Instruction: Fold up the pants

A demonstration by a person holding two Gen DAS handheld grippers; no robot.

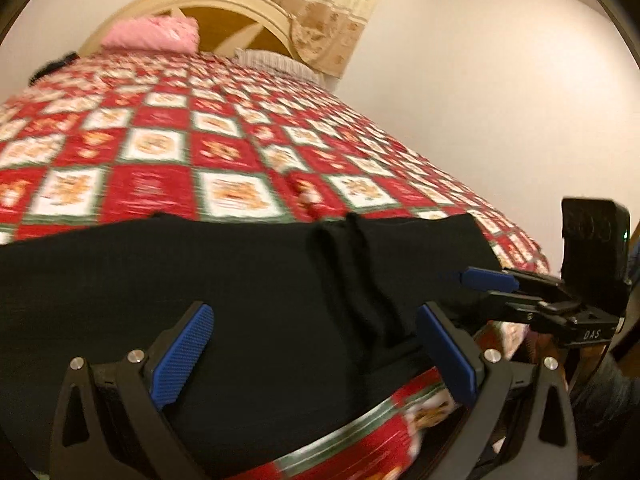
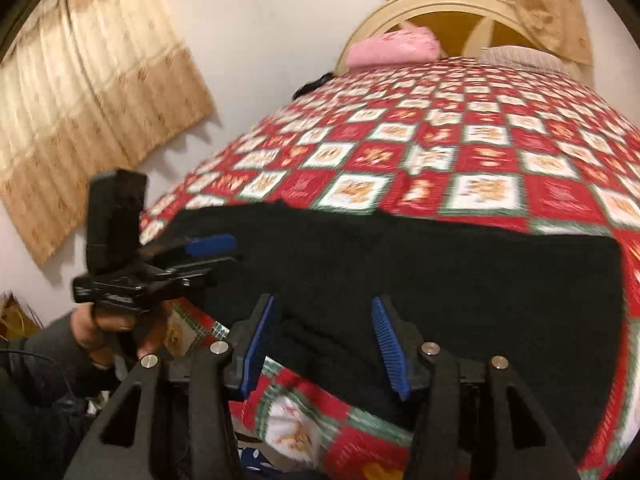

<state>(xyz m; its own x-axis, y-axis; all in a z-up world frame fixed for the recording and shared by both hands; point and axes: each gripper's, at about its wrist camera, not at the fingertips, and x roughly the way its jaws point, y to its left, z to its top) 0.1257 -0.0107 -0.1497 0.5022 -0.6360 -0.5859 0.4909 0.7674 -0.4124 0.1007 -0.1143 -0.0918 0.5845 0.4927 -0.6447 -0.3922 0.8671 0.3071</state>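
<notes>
Black pants (image 1: 240,280) lie spread flat on the red and white checked bedspread (image 1: 200,140), near the bed's front edge; they also show in the right wrist view (image 2: 440,272). My left gripper (image 1: 316,344) is open, its blue pads (image 1: 184,356) just above the pants' near edge, holding nothing. My right gripper (image 2: 324,344) is open over the near edge of the pants, empty. Each gripper shows in the other's view: the right one (image 1: 480,280) at the pants' right side, the left one (image 2: 208,246) at their left side.
A pink pillow (image 1: 156,34) and a striped pillow (image 1: 276,62) lie by the cream headboard (image 1: 224,4). Beige curtains (image 2: 92,100) hang on the white wall. The bedspread's front edge (image 2: 304,420) drops off just under the grippers.
</notes>
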